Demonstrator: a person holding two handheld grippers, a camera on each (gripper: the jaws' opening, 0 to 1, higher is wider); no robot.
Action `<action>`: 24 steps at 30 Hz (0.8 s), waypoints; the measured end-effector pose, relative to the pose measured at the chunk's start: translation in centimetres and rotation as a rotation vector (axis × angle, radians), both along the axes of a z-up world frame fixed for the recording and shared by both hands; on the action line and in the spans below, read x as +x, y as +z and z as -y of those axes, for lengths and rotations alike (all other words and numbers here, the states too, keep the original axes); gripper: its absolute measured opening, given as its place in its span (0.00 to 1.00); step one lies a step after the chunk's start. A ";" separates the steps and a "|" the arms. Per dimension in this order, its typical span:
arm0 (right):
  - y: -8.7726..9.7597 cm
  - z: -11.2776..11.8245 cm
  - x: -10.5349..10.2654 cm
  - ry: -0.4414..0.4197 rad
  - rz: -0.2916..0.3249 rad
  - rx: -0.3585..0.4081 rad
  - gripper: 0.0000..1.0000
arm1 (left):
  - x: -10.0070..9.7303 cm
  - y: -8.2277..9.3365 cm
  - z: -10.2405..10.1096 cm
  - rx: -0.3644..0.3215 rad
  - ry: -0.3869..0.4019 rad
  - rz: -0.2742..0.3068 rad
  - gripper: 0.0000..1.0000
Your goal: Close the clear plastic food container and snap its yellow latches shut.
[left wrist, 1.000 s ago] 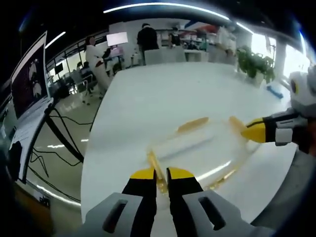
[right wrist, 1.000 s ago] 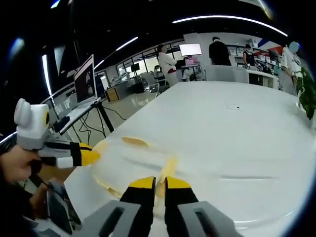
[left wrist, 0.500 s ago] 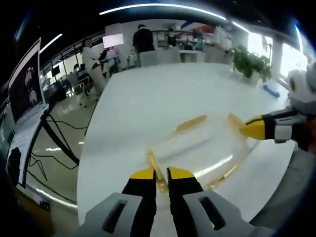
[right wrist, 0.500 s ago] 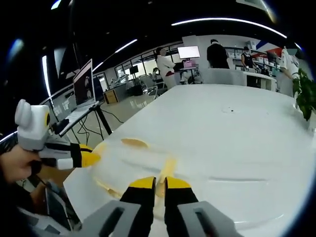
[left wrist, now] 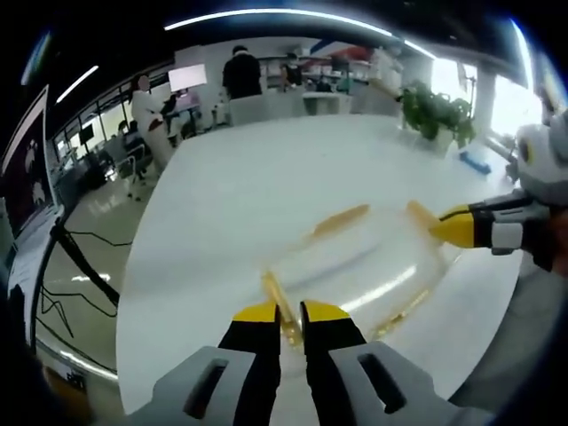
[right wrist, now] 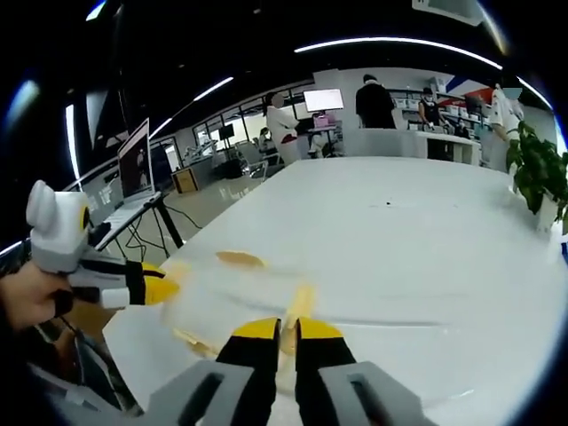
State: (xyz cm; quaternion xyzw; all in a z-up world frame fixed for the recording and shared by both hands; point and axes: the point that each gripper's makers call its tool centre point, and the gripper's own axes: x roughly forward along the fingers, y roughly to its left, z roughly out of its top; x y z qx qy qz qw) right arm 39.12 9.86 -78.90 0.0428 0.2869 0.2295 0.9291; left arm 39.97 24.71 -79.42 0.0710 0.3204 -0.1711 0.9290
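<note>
Clear plastic food container [left wrist: 355,266] lies flat on the white table, lid on, yellow latches [left wrist: 342,218] splayed outward

The container [left wrist: 364,266] is clear, glossy plastic with translucent yellow latches [left wrist: 342,219]. The table [left wrist: 266,177] is smooth, glossy white. Gripper [left wrist: 290,312] jaws look matt black with yellow tips, on grey plastic bodies.

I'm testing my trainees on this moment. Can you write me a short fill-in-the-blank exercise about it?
1. The container sits on a ____ table.
2. Its latches are ____ in colour.
3. Each hand-held gripper's jaws are closed on a ____.
4. In the right gripper view, the plant stands at the table's ____ edge.

Missing words: white; yellow; latch; right
</note>
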 end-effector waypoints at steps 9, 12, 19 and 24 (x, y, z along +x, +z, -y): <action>0.5 4.4 0.0 -0.053 0.017 -0.025 0.02 | 0.4 0.2 4.3 -0.011 -0.073 0.012 0.06; 0.4 5.9 0.1 -0.075 0.012 -0.024 0.01 | 0.4 0.4 5.7 -0.026 -0.096 0.016 0.06; -0.1 8.6 -0.2 -0.101 -0.008 -0.032 0.01 | 0.2 0.3 8.4 -0.045 -0.141 0.007 0.07; -0.1 10.2 -0.1 -0.112 -0.006 -0.044 0.01 | 0.1 0.2 10.0 -0.055 -0.153 -0.005 0.07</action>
